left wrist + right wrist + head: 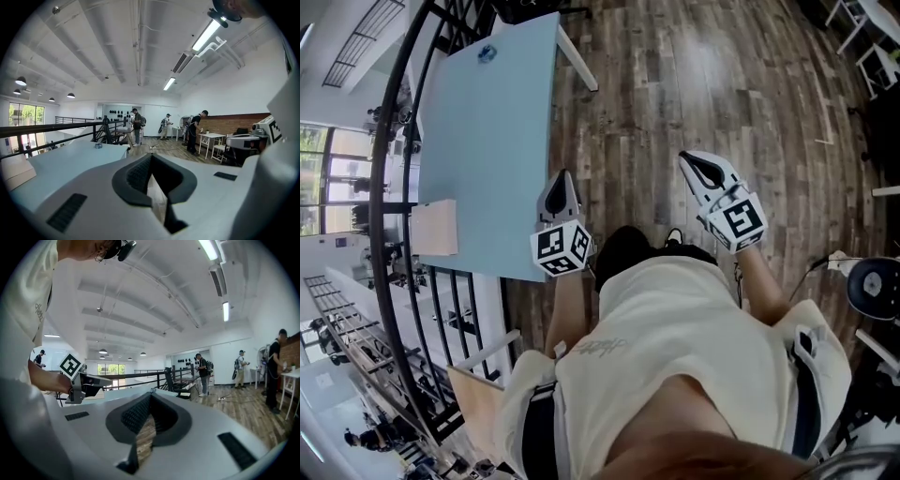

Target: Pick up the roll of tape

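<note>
The tape lies at the far end of the tabletop, well apart from both grippers. The left gripper, pressed together and empty, hovers over the near edge. The right gripper, also closed and empty, hangs over the floor. Probably the reach has not begun.

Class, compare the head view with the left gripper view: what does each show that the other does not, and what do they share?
Only the head view shows the person's cream shirt and the marker cube on the left claw.

Only the left gripper view shows the ceiling lights, people standing far off, and a white table by the brick wall.

Both show the light blue table, the small roll of tape near its far end, the black railing, the wooden floor and the right claw.
</note>
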{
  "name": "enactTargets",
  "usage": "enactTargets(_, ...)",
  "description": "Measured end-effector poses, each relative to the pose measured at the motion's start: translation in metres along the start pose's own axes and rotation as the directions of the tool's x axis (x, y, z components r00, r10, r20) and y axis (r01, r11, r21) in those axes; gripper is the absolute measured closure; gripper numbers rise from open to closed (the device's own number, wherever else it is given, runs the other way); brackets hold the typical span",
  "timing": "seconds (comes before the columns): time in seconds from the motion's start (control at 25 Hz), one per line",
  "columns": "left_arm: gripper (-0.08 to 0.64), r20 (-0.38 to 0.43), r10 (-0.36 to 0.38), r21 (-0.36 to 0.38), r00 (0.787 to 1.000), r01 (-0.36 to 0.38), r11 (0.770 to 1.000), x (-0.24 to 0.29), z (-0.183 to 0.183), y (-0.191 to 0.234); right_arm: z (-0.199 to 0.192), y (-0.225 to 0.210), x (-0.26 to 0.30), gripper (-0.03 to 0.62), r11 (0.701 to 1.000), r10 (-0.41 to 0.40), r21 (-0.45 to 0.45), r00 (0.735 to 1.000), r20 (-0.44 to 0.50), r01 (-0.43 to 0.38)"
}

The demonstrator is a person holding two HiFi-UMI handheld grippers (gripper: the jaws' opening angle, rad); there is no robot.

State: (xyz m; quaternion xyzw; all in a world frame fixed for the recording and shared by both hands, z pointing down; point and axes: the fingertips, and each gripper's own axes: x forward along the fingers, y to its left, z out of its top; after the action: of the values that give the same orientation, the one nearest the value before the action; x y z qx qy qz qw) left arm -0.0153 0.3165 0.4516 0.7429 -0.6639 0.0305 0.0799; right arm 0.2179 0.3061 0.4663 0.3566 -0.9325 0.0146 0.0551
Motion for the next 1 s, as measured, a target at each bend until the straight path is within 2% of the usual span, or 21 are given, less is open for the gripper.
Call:
enactTargets(0.28,0.541,-0.044,0.022,-0.015,0.999,-0.023,1.000,0.031,-0.008,0.018,-0.007,-0.024,0.018,0.586,0.999,-0.025,0.022,0.999,-0.026,0.026)
enactTargets(0.52,0.541,-0.047,-0.038,-0.034,0.998,0.037,0.999,0.100,-0.016,0.023,-0.018,-0.062,0.043,0.586,0.995,-0.089,0.029,0.994,-0.061,0.091)
enactTargets(0.8,0.541,0.020,-0.120,-0.020,0.993,0.121,0.992,0.209,0.024,0.024,0.006,-0.130,0.097,0.586,0.986,-0.166,-0.003,0.984,-0.064,0.166)
enactTargets(1.0,0.541,0.024,-0.148,0.016,0.989,0.147,0.989,0.257,0.036,0.051,0.029,-0.160,0.152,0.586,0.982,-0.188,-0.029,0.981,-0.056,0.187)
